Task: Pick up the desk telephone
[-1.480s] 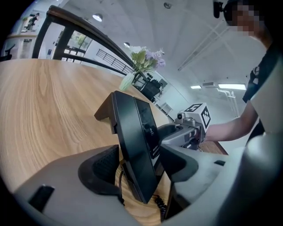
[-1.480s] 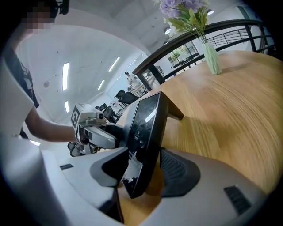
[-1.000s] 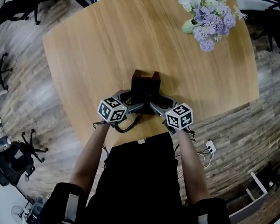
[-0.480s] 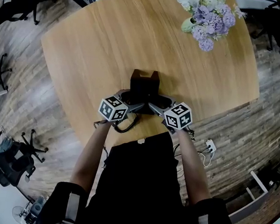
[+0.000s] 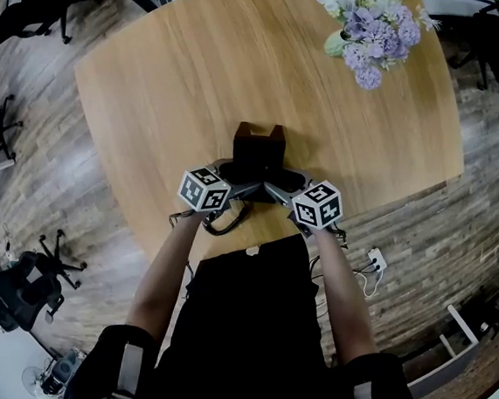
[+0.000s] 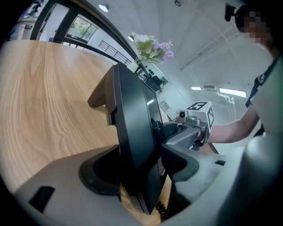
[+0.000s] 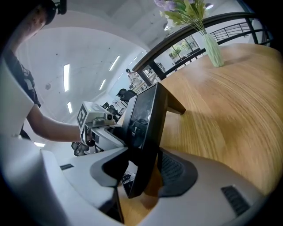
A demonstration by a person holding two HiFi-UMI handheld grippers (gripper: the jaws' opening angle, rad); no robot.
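1. Writing first: the only clear print is the black-and-white square markers on the left cube (image 5: 204,190) and right cube (image 5: 316,205). The phone (image 5: 257,149) has a screen and keys in the right gripper view, but they're too small to read.
2. The phone is a black desk set, tilted up on its back stand. It's on the wooden table (image 5: 173,82), close to the table's 6 o'clock edge and right in front of the person.
3. The left gripper (image 5: 234,182) comes in from about 8 o'clock of the phone. Its own view shows both jaws clamped on the phone's lower left edge.
4. The right gripper (image 5: 273,186) comes in from about 4 o'clock. Its jaws are pinched on the lower right edge the same way, so it's a two-sided hold.
5. The stand's foot looks like it's touching the wood in both gripper views, though I can't tell for sure that it is.
6. A coiled cord (image 5: 220,227) loops off at 7 o'clock of the phone, by the table edge.
7. A vase of purple and white flowers (image 5: 367,26) is at about 1 o'clock, well apart from the phone.
8. Compared with half a second ago, barely anything has changed. Both grippers have the same hold and the phone is in the same spot. The left cube is just a hair closer to the phone.
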